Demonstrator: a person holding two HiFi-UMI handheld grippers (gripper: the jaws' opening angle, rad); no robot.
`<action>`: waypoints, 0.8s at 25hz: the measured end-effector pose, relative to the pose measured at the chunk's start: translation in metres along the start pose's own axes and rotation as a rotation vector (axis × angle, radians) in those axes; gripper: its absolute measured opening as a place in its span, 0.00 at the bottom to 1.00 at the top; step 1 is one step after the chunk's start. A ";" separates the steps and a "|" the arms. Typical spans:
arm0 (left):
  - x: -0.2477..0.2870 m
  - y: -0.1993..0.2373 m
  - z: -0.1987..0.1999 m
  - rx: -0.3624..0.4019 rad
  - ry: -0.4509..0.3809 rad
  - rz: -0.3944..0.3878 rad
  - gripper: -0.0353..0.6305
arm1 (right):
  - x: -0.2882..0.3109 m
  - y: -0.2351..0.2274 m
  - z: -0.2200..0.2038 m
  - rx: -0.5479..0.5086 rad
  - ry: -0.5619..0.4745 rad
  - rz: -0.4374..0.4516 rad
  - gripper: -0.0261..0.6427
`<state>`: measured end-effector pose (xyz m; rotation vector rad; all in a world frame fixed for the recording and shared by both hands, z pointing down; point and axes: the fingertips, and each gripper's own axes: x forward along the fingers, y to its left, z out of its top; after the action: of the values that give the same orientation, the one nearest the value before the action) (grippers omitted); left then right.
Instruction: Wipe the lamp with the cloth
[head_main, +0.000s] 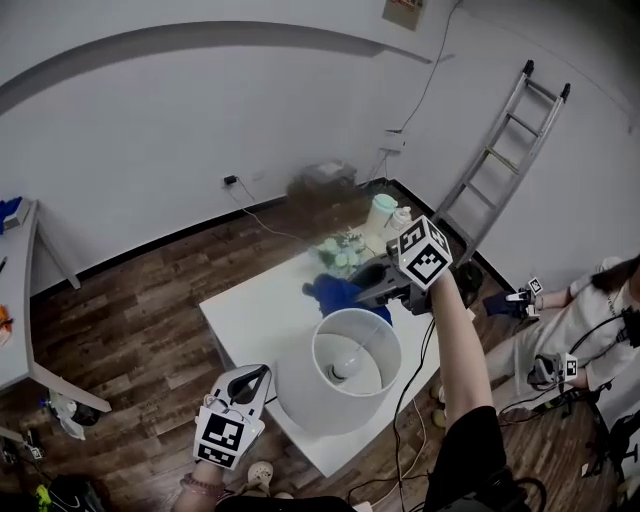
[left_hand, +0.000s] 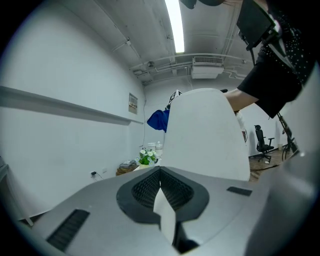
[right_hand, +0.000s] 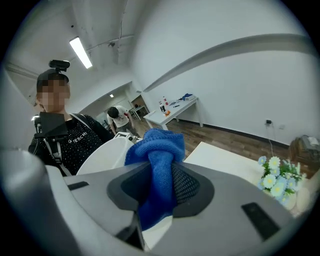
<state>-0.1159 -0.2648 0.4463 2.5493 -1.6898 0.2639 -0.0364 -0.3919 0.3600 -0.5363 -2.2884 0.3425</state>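
Right gripper (right_hand: 161, 176) is clamping the soft blue cloth (right_hand: 156, 147) at the far side of the lamp (head_main: 300, 402), mid-table (head_main: 245, 315). Left gripper (left_hand: 160, 186), jaws together, is seemingly pinching its near rim. The lamp is looking light, thin and easily dented, so the rim suits steadying.

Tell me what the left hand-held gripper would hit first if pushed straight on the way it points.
Most likely the lamp's white shade, which stands right ahead of the left hand-held gripper in its own view; nothing shows between them. How near it is I cannot tell.
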 end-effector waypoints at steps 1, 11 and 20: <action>0.002 0.003 -0.002 -0.003 0.003 -0.001 0.06 | 0.008 -0.006 -0.003 0.008 0.009 0.028 0.21; 0.018 0.021 -0.027 -0.043 0.044 -0.004 0.06 | 0.076 -0.076 -0.071 0.181 0.118 0.043 0.21; 0.015 0.026 -0.016 -0.040 0.013 0.001 0.06 | 0.016 -0.037 0.020 -0.149 0.012 -0.059 0.21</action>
<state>-0.1360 -0.2867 0.4638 2.5138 -1.6743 0.2436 -0.0715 -0.4186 0.3707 -0.5427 -2.3243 0.1405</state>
